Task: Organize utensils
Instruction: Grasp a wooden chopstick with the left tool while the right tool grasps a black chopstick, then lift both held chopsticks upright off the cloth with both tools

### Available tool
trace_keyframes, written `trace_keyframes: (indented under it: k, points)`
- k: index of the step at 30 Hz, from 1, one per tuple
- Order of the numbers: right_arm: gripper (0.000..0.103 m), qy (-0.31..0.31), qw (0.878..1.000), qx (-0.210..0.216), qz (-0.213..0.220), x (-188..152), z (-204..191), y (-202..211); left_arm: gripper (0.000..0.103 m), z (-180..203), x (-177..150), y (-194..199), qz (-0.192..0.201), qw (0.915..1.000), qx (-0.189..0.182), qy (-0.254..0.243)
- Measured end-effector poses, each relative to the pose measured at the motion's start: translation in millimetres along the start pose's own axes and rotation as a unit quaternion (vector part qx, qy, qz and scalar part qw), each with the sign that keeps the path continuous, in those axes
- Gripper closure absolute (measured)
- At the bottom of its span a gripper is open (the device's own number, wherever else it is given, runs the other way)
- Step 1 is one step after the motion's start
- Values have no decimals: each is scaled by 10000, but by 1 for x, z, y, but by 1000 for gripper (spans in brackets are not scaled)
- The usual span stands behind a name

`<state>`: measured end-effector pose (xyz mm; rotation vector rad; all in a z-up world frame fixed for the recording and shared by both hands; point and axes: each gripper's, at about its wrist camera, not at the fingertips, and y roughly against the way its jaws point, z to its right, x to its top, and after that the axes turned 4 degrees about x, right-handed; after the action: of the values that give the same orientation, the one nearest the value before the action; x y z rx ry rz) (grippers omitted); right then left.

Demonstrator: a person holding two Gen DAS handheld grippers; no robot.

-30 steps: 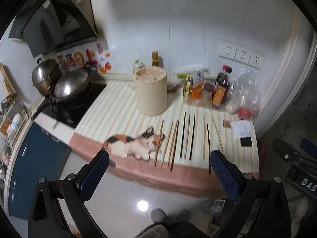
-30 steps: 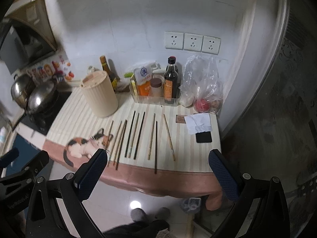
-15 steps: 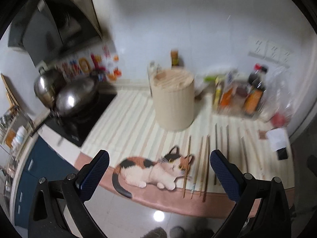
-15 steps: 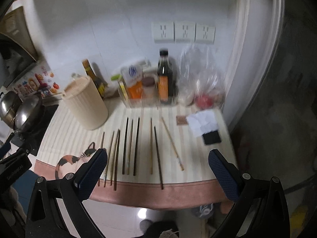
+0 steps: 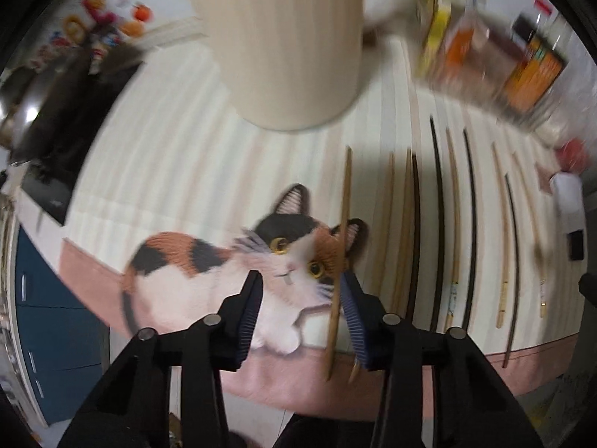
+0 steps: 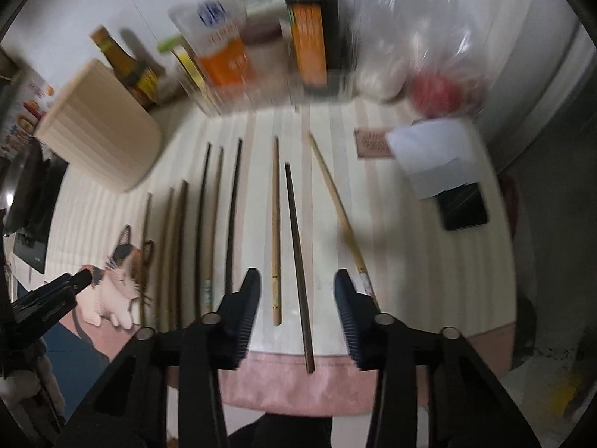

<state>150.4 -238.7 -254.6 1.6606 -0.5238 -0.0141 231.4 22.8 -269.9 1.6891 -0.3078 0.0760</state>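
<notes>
Several chopsticks, some pale wood and some dark, lie side by side on a striped mat. My left gripper (image 5: 300,293) hovers low over the mat's cat picture, jaws closing. The leftmost wooden chopstick (image 5: 345,224) runs between them, close against the right finger (image 5: 352,310); the left pad is well off it. My right gripper (image 6: 296,285) is also closing, with a pale chopstick (image 6: 275,224) and a dark chopstick (image 6: 296,246) between its fingers, neither pinched. A beige ribbed holder (image 5: 283,37) stands behind the row, also seen as the holder (image 6: 100,127) in the right wrist view.
Sauce bottles and packets (image 6: 261,48) line the wall. A plastic bag (image 6: 421,63), white paper (image 6: 429,156) and a black phone (image 6: 462,205) lie at the right. A stove (image 5: 56,130) is at the left. The mat's pink front edge (image 6: 291,384) overhangs the counter.
Both grippers have dropped from high above the counter to just over the chopsticks, tilting more steeply down. Their jaws have narrowed from wide open.
</notes>
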Motion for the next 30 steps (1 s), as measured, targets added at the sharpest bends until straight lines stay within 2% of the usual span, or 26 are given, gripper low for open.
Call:
trace_keyframes:
  k: [5,10,13,15,16,19,22,23,24,26,28,30]
  points:
    - [63,-37,9983,9,-589,22,11,-56,66,19,16,-41,-360,9987,70,-346]
    - [63,68,9948,-36,-1013,38,10,-96,68,26,23,-64,-524,9973,168,-486]
    - [63,161,9930,-65,-1167,43,7,-111,76,27,25,-68,-474,9977,92,-479]
    - [63,243,9918,-112,-1247,46,3,-119,95,31,25,-69,-485,9972,37,-566]
    - [63,283,9911,-157,-1288,47,1,-123,98,31,24,-68,-497,9972,-2,-558]
    - [64,356,9900,-274,-1334,49,-3,-131,98,24,24,-69,-514,9981,12,-328]
    - [82,443,9892,-398,-1336,50,-8,-132,98,-10,26,-76,-713,9966,-102,406]
    - [85,433,9890,-464,-1333,49,-7,-131,98,-23,23,-78,-806,9939,-186,730]
    - [93,394,9891,-446,-1348,55,-4,-134,98,-32,20,-79,-865,9917,-259,920]
    - [95,160,9883,-298,-1486,54,3,-134,98,-50,10,-81,-1034,9853,-481,1268]
    - [95,55,9866,-198,-1618,56,11,-135,98,-59,0,-83,-1096,9834,-596,1317]
    - [95,90,9844,-153,-1749,56,15,-137,97,-60,-9,-83,-1112,9850,-644,1153]
